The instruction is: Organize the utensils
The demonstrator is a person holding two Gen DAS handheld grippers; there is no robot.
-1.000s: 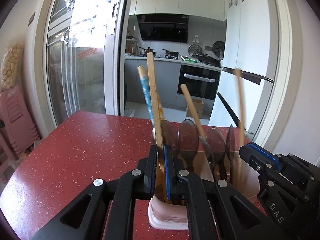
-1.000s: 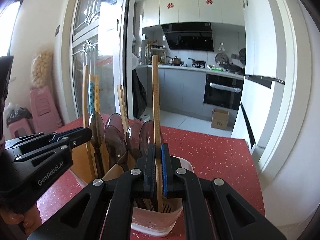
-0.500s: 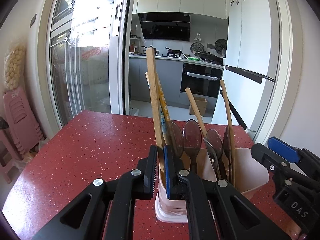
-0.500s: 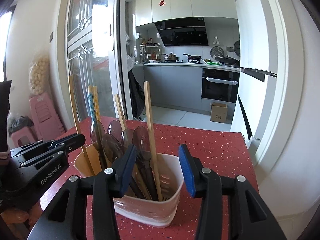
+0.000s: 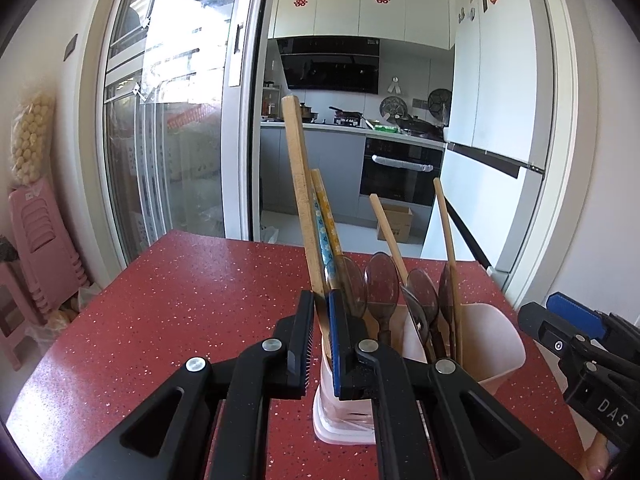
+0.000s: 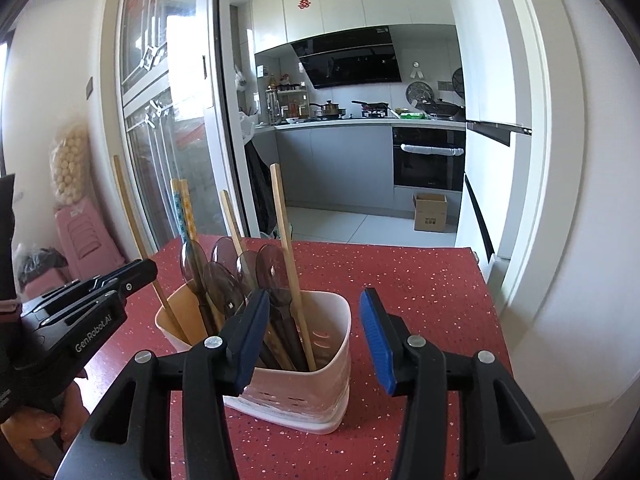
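The right gripper [image 6: 310,336] has let go of its stick [image 6: 290,264] and spread open; the left gripper [image 5: 320,340] pinches 1 stick [image 5: 302,208], next to drop in the cup [image 6: 328,344].

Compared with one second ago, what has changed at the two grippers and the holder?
The right gripper let go of its wooden chopstick: its jaws have just been opening, nothing is between them, and it has backed away from the holder. The chopstick now leans in the holder. The left gripper stays shut on its own chopstick. The spoons and the red table are unchanged.
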